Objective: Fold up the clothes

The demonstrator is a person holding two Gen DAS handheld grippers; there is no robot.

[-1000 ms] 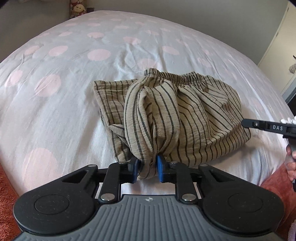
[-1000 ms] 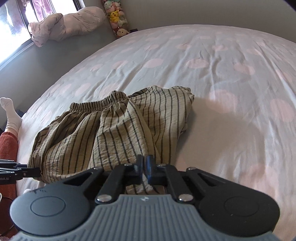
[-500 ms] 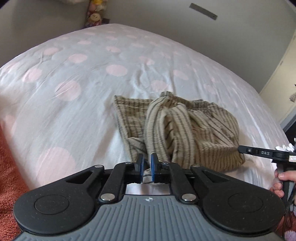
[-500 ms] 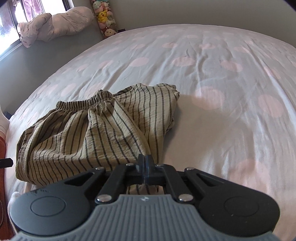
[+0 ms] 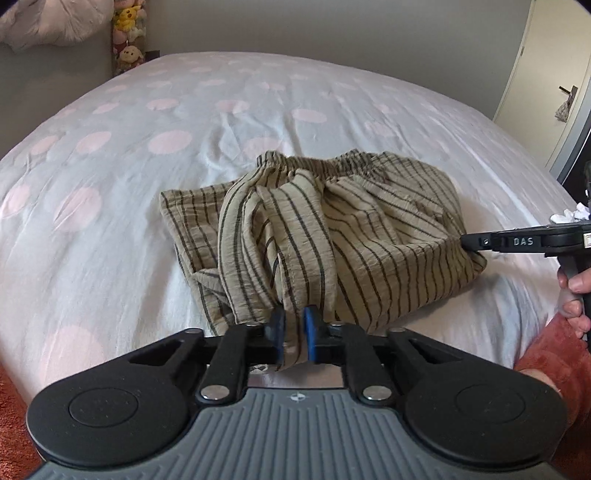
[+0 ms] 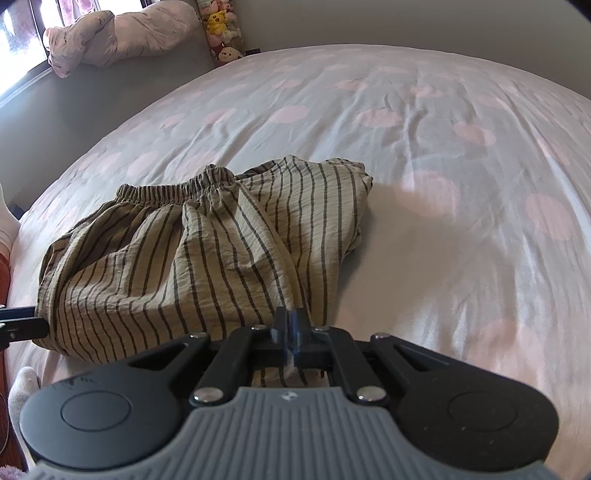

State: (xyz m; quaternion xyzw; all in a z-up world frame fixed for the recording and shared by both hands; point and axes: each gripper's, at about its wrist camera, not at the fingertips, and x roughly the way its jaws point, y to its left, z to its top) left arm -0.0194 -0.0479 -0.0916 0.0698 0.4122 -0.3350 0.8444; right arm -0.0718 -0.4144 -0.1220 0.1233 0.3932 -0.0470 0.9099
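Note:
Beige shorts with dark stripes [image 5: 332, 236] lie bunched on the bed, elastic waistband at the far side. My left gripper [image 5: 291, 334] is shut on a fold of their near edge, cloth pinched between the blue pads. The shorts also show in the right wrist view [image 6: 207, 258]. My right gripper [image 6: 291, 325] is shut on another part of their near edge. In the left wrist view the right gripper's tip [image 5: 469, 242] meets the shorts' right side. In the right wrist view the left gripper's tip [image 6: 22, 326] shows at the shorts' left corner.
The bed has a pale sheet with pink dots [image 5: 166, 140]. Plush toys [image 6: 221, 29] and a bundled duvet [image 6: 122, 33] sit at the far wall. A door [image 5: 546, 85] stands to the right. Rust-red fabric [image 5: 554, 350] lies at the bed's near edge.
Both grippers have stayed shut on the shorts. The left wrist view drew back and lifted, then came in close again; the shorts' shape has shifted slightly.

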